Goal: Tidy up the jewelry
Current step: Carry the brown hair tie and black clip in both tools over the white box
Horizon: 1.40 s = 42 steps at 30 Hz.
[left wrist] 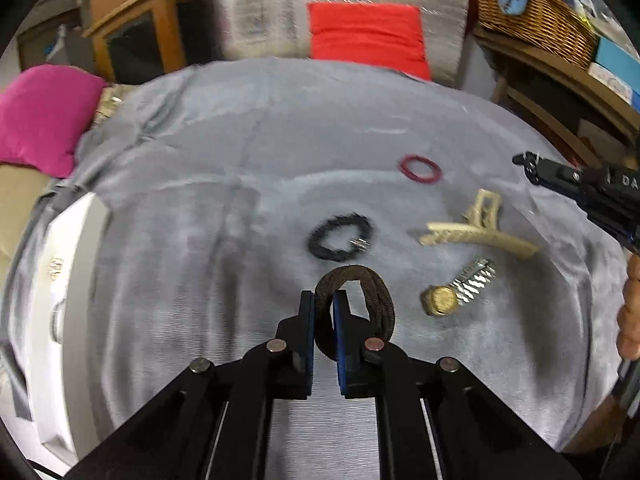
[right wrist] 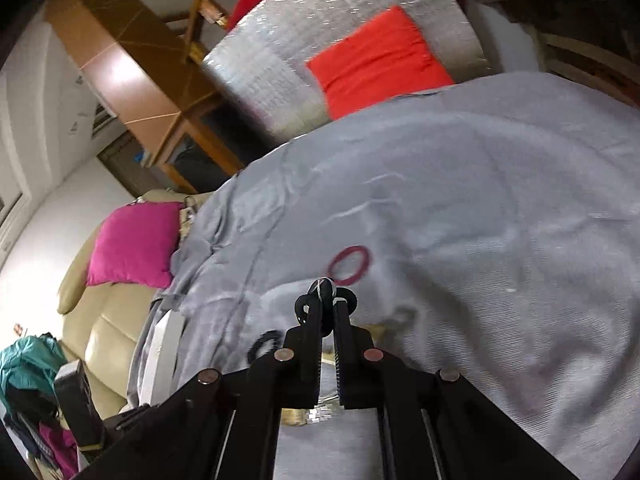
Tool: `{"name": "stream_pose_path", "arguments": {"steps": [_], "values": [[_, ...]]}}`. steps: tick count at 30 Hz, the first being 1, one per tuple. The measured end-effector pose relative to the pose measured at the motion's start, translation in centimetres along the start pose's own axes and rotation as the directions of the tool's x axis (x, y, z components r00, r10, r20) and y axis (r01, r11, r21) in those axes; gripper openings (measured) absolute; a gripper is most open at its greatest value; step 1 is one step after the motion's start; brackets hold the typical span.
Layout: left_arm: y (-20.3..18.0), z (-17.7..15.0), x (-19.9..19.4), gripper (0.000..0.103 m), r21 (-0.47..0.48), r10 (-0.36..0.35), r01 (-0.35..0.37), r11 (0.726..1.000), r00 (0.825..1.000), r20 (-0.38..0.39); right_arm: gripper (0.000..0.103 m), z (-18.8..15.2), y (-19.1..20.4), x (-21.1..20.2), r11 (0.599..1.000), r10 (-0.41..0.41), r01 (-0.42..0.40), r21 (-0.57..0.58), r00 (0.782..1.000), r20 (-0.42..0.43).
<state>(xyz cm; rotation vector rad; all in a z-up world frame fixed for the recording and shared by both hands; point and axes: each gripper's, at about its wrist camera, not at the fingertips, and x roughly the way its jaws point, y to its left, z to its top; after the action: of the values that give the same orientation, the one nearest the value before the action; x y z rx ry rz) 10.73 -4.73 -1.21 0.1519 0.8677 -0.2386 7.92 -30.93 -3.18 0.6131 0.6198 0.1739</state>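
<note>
We see the left gripper (left wrist: pixel 324 300) nearest, its blue pads clenched on a brown hair tie (left wrist: pixel 362 304), the loop pinched between them and hanging clear above the grey blanket (left wrist: pixel 240 152). We take the gold watch (left wrist: pixel 442 300) as our landmark: it lies on the blanket just right of the brown hair tie, its silver band trailing up and away. Just beyond the watch lies a cream hair claw (left wrist: pixel 476 232), on its side. Left of the claw and beyond the brown tie sits a black hair tie (left wrist: pixel 340 238) with a small metal clasp. Farther than the watch, past the claw, a red ring-shaped band (left wrist: pixel 420 168) lies flat.

The right gripper (right wrist: pixel 326 300) comes in from the right of the watch in the left view, and in its own view its jaws are clamped on a small black item (right wrist: pixel 326 292) with loops at either side; we cannot tell exactly what it is. A white tray (left wrist: pixel 76 264) rests at the blanket's left edge, well apart from the watch. Beyond the blanket stand a red cushion (left wrist: pixel 366 36) and, far left, a pink cushion (left wrist: pixel 40 116).
</note>
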Motion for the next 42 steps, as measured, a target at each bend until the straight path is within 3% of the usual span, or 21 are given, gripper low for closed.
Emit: {"name": "stream_pose_path", "arguments": {"steps": [15,22,25,30,36,42], "values": [[4.7,-0.3,-2.3,0.009,-0.093,0.074,-0.069,0.993,0.996,0.053,0.006,-3.3,7.7,3.6,0.990,0.103,-0.109,-0.085,0.992,-0.070],[9.3,-1.0,-5.1,0.009,-0.214,0.148,-0.126,0.969,0.985,0.088,0.006,-5.1,12.5,6.6,0.980,0.142,-0.157,-0.120,0.982,-0.122],[12.3,-1.4,-6.6,0.009,-0.287,0.183,-0.146,0.947,0.977,0.108,0.006,-6.2,15.8,7.9,0.970,0.155,-0.180,-0.162,0.975,-0.156],[19.5,-2.8,-7.5,0.009,-0.437,0.249,-0.191,0.879,0.965,0.079,0.006,-7.1,22.1,10.4,0.947,0.195,-0.239,-0.213,0.958,-0.209],[26.7,-5.5,-7.4,0.009,-0.543,0.296,-0.249,0.802,0.955,-0.002,0.006,-9.0,30.6,14.8,0.910,0.214,-0.297,-0.289,0.934,-0.287],[31.5,-8.1,-5.8,0.009,-0.603,0.295,-0.297,0.741,0.950,-0.105,0.006,-10.2,36.0,20.9,0.908,0.194,-0.303,-0.288,0.916,-0.353]]}}
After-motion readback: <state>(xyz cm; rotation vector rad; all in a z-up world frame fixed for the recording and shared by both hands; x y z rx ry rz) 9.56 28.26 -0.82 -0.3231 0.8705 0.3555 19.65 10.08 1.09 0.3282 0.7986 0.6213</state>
